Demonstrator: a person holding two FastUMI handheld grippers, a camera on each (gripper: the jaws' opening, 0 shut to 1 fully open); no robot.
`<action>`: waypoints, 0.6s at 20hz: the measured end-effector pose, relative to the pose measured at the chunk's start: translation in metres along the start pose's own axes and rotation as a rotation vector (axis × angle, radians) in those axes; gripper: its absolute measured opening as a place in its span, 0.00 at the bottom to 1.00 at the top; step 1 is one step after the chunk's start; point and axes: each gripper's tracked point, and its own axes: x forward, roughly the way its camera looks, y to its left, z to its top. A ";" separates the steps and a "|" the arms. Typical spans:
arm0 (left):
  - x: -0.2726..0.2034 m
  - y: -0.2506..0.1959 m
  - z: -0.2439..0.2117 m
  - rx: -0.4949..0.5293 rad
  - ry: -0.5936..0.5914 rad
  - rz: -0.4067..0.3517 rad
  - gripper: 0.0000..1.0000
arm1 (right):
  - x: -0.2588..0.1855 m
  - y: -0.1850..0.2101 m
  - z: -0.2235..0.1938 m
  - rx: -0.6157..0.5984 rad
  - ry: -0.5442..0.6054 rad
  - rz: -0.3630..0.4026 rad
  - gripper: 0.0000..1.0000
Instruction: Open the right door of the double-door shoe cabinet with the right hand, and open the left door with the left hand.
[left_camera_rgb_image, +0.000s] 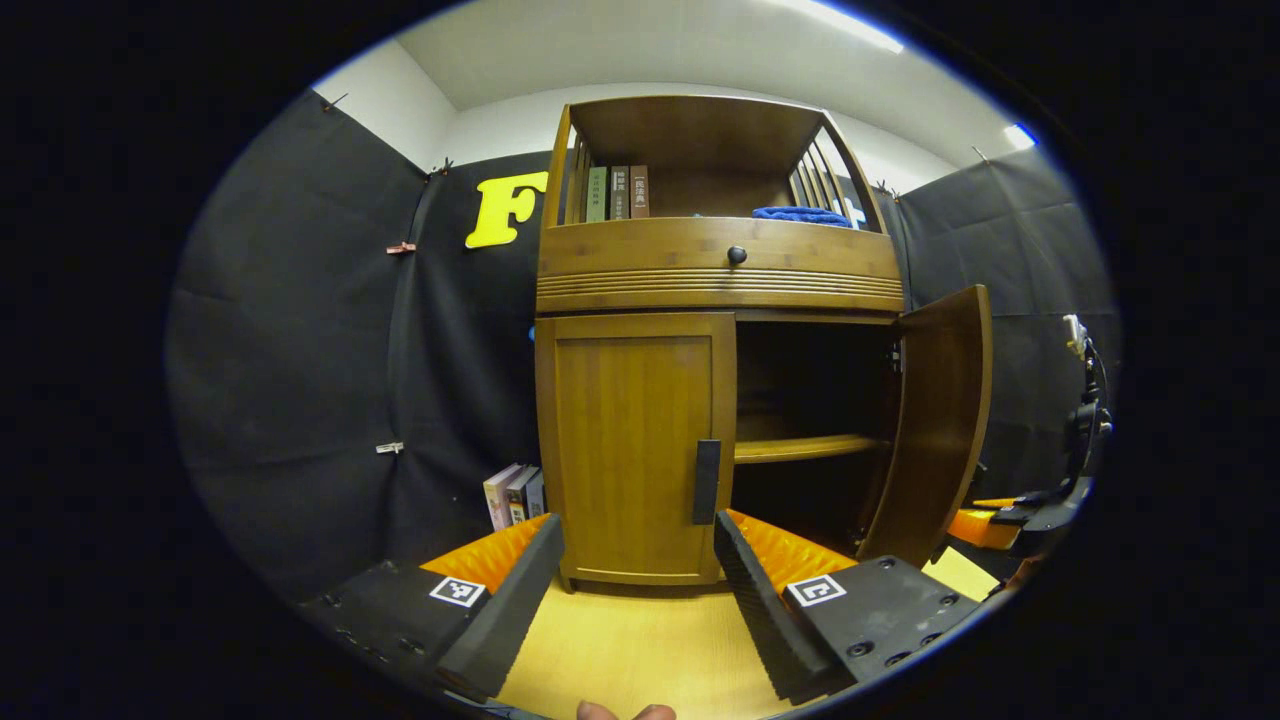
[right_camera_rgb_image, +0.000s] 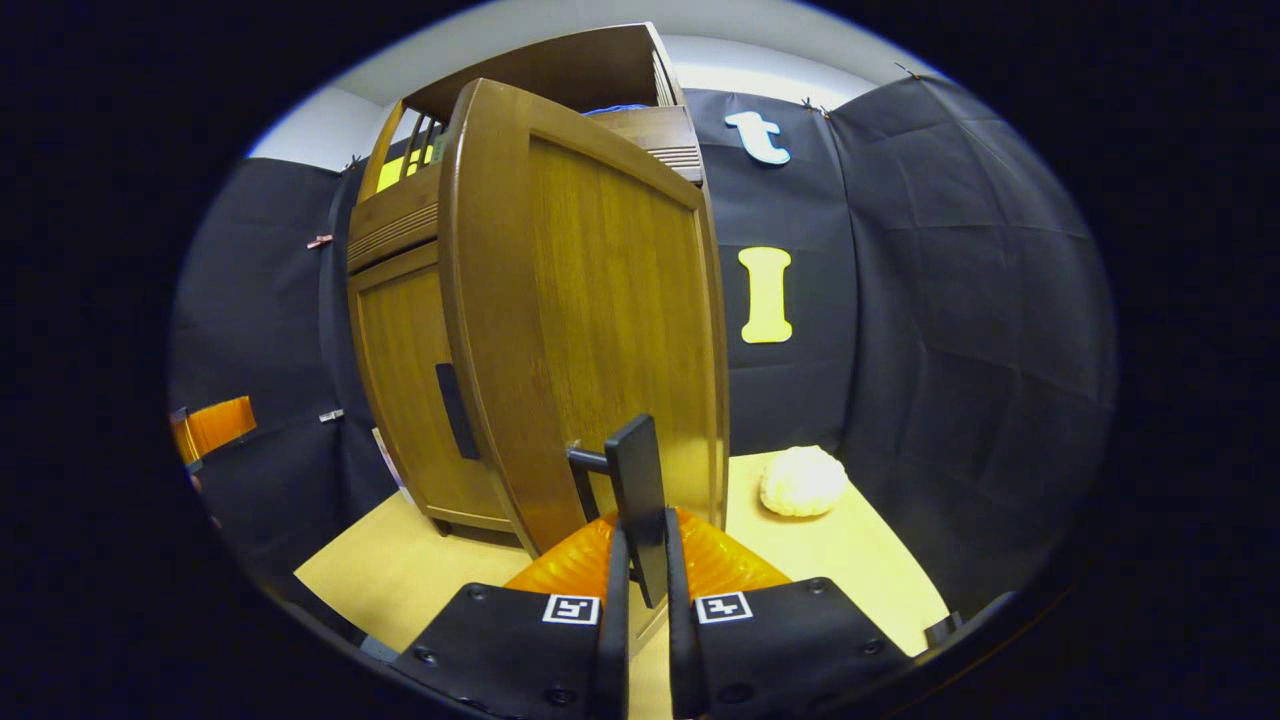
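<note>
Here right gripper (right_camera_rgb_image: 640, 580) clamps the open right door's handle (right_camera_rgb_image: 637, 500); left gripper (left_camera_rgb_image: 640, 590) gapes before left door (left_camera_rgb_image: 635, 445).

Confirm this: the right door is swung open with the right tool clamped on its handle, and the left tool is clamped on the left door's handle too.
Not quite. The left tool is open, short of the left door's handle, as the left gripper view shows. The rest holds: the right door is swung open and the right tool is clamped on its handle.
</note>
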 end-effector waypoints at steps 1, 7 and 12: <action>0.000 -0.005 0.000 0.000 0.001 0.001 0.94 | -0.001 -0.006 0.005 -0.006 -0.008 -0.004 0.20; 0.004 -0.036 0.006 0.006 0.005 0.004 0.94 | -0.006 -0.041 0.009 -0.017 0.015 0.015 0.20; 0.014 -0.058 0.011 0.025 0.014 0.004 0.94 | -0.010 -0.075 0.012 0.002 0.025 0.012 0.15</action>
